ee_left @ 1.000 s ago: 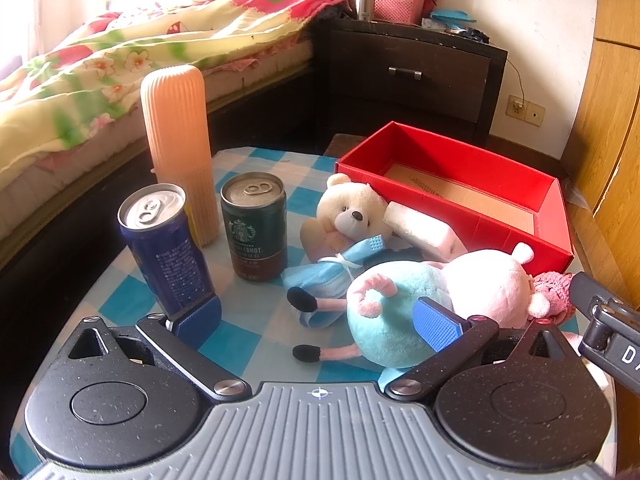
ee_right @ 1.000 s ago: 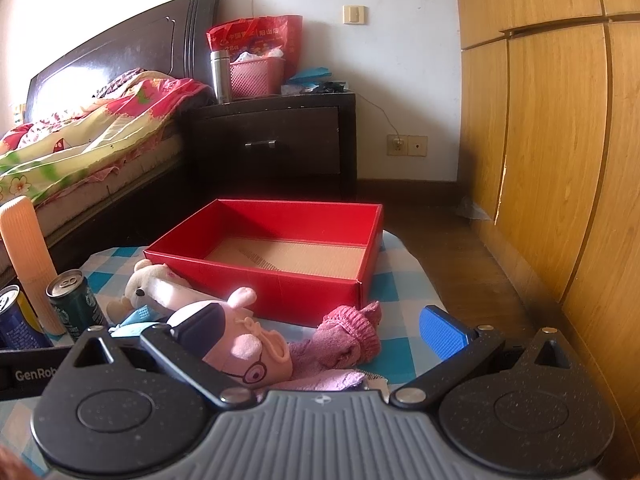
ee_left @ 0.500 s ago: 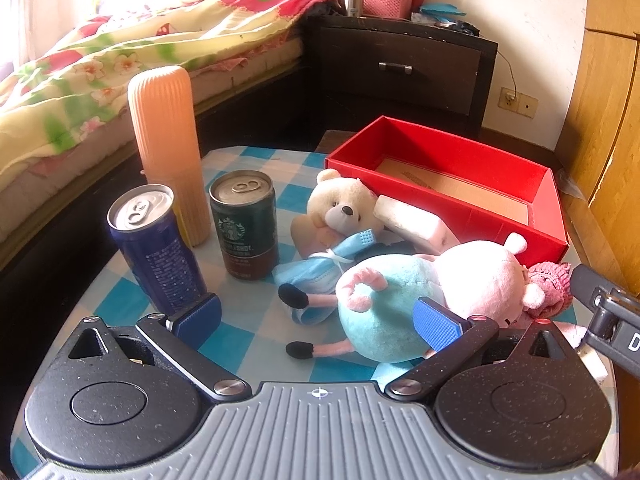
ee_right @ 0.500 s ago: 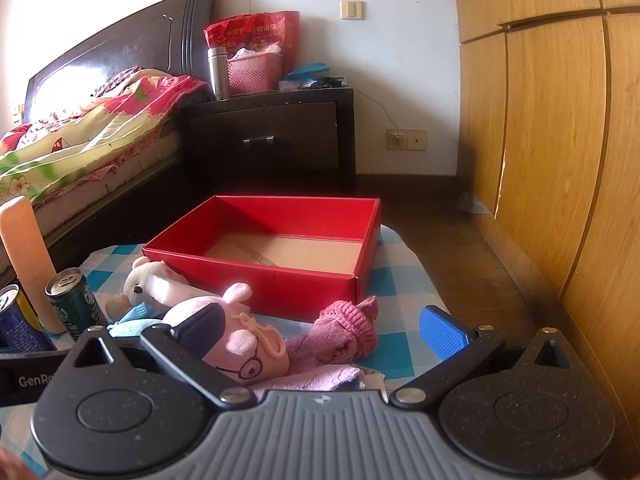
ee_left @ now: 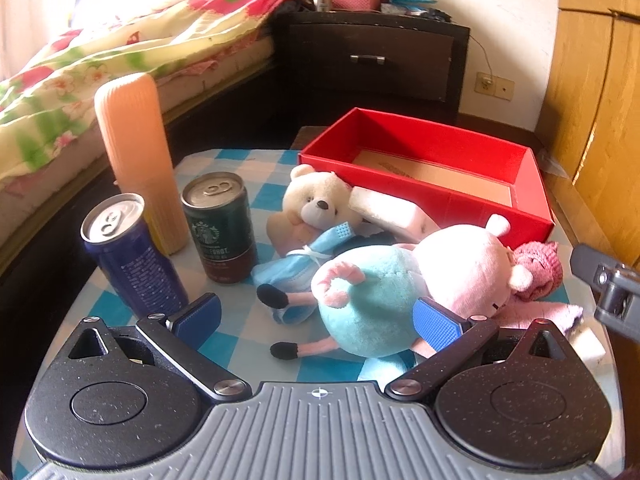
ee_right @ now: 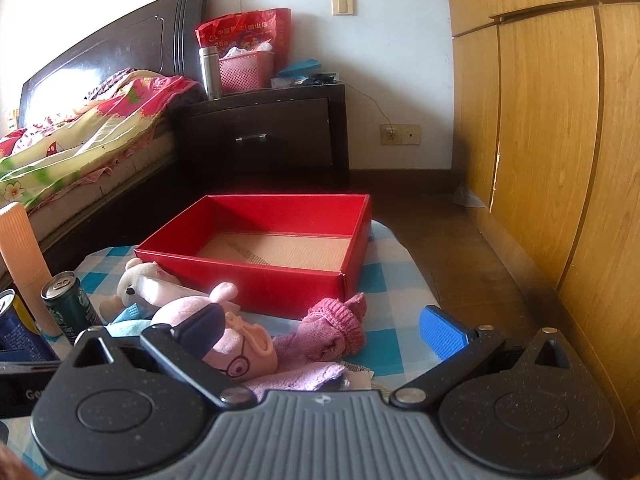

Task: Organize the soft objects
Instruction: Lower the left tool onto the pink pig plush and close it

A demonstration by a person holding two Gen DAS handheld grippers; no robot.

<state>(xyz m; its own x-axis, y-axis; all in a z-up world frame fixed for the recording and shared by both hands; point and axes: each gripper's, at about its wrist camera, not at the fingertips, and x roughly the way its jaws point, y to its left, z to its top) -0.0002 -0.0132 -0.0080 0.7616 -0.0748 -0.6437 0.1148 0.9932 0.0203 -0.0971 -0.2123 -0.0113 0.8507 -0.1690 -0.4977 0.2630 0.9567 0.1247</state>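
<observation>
Both claws hang spread and empty over the near desk edge: left claw, right claw. Pig plush lies just beyond, pink knit sock to its right, teddy bear behind. Red box sits farthest.

Two drink cans, blue and dark green, stand before an upright ribbed orange cylinder on a checked tablecloth.
</observation>
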